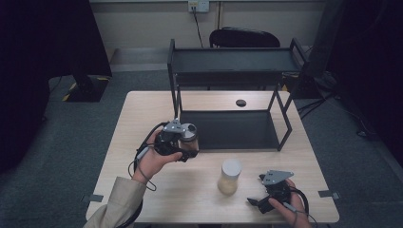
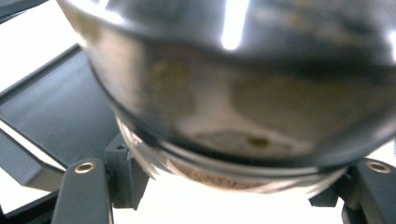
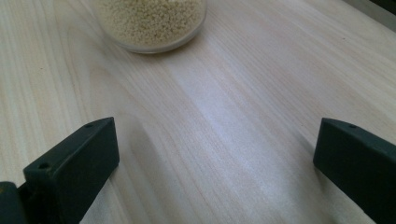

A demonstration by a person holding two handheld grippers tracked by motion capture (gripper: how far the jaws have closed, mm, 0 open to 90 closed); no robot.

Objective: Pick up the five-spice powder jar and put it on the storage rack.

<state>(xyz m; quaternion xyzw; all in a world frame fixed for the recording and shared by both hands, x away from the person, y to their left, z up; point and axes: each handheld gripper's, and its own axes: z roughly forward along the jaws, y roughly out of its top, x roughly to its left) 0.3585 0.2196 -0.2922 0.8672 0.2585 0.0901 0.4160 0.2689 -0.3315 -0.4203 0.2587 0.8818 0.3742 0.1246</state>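
While clamped between the jaws of the left tool (image 1: pixel 186 145), a glass jar (image 1: pixel 189 137) with a grey lid hangs above the bench (image 1: pixel 142 118), just in front of the lower tray of a black two-tier metal rack (image 1: pixel 228 128). From the left gripper view, the jar (image 2: pixel 243 107) presses against both pads, its contents blurred. A second jar (image 1: pixel 229 176), holding pale yellow grains, stands upright on the bench between the hands. Near it, the right tool (image 1: pixel 260 203) rests low over the bench, jaws spread wide and grasping nothing.
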